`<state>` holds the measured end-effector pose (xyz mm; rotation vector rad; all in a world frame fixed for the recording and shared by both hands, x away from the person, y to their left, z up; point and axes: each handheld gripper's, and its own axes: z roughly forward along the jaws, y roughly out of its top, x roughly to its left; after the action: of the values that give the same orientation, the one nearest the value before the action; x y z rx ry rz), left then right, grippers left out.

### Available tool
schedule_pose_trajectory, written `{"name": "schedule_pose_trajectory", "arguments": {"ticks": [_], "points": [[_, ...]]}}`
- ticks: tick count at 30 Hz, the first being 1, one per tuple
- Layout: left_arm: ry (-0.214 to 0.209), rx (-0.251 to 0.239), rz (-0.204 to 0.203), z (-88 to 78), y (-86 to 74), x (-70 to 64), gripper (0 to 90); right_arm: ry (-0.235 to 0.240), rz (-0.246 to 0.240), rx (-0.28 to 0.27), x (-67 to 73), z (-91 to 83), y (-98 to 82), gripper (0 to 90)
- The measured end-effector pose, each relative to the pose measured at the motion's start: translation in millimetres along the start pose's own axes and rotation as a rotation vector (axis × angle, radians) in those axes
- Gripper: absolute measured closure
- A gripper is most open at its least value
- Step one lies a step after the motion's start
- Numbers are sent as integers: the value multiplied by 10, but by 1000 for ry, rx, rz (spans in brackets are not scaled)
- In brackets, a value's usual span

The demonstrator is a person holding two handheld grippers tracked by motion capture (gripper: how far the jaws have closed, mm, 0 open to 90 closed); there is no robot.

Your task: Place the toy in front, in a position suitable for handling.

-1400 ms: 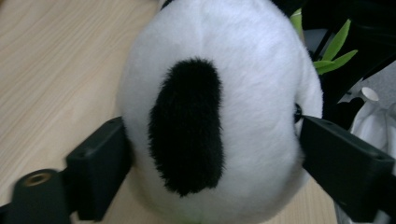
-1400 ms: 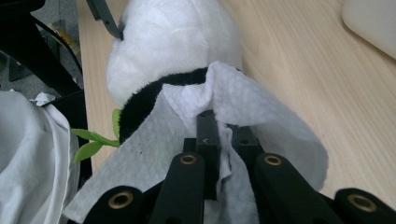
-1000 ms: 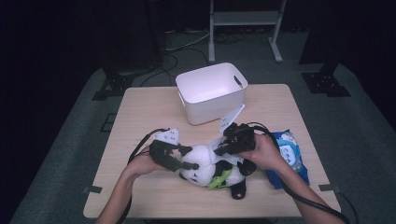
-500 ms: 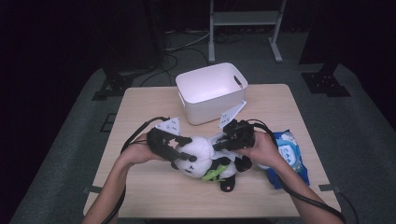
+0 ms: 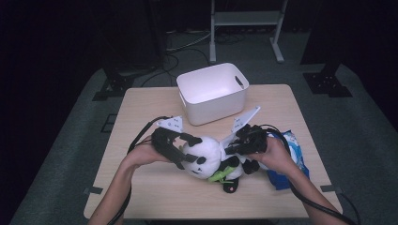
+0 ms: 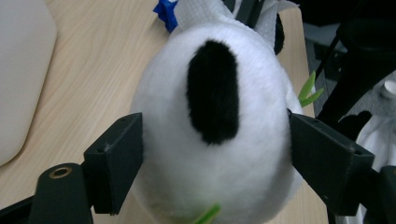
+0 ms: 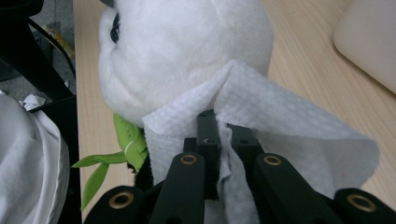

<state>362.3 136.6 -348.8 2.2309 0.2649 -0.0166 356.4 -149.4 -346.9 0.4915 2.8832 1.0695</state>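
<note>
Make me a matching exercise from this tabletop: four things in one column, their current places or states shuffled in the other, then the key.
Things:
1. panda plush
2. white wipe
3. white bin
4. blue packet

States:
A. lies by the right hand
B. clamped at its head by the left gripper
C. stands empty at the far edge
D. pinched in the right gripper

Pairs: 1-B, 2-D, 3-C, 4-A

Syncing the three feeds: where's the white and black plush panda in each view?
High view: white and black plush panda lies low centre on the table, between both grippers.
Left gripper view: its head sits centre, between the two black jaws.
Right gripper view: top centre, behind a white paper wipe pinched in the jaws.
Shared landmark: white plastic bin.
</note>
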Motion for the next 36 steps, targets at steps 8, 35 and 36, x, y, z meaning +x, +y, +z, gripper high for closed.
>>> {"name": "schedule_pose_trajectory", "arguments": {"ticks": [8, 35, 36], "points": [[-48, -15, -52, 122, -147, 66, 95, -21, 43, -11, -68, -140, -180, 851], [-43, -65, 30, -39, 122, -31, 328, -11, 24, -94, -34, -184, -203, 853], [-43, -64, 31, -38, 126, -32, 328, -9, 31, -106, -40, -219, -206, 853]]}}
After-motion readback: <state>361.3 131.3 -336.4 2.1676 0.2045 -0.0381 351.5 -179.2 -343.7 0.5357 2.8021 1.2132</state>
